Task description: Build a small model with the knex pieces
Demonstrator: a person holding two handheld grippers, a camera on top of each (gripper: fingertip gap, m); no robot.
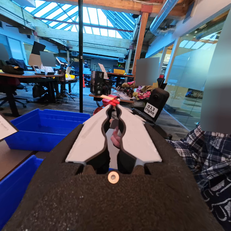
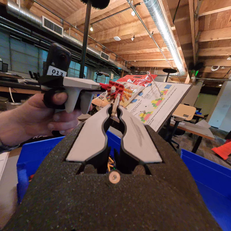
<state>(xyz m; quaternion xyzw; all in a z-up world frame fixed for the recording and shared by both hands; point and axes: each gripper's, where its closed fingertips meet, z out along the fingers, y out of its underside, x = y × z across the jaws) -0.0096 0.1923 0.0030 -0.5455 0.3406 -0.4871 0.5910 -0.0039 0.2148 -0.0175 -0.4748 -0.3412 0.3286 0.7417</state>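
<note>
While two grippers meet, left gripper (image 1: 113, 106) pinches one red connector (image 1: 111, 100); right gripper (image 2: 114, 107) one grey rod (image 2: 115, 103).

Place: an open-plan workshop-office in a converted industrial loft.
Roof: skylights (image 1: 80, 18) are letting daylight in; timber beams (image 2: 143, 41) are carrying a silver duct (image 2: 166, 37).
Furniture: desks (image 1: 31, 75) and an office chair (image 1: 16, 92) are standing on the floor.
Side: glass partition walls (image 1: 190, 70) are enclosing rooms.
Bench: blue parts bins (image 1: 41, 126) are sitting beside an instruction board (image 2: 162, 101).
</note>
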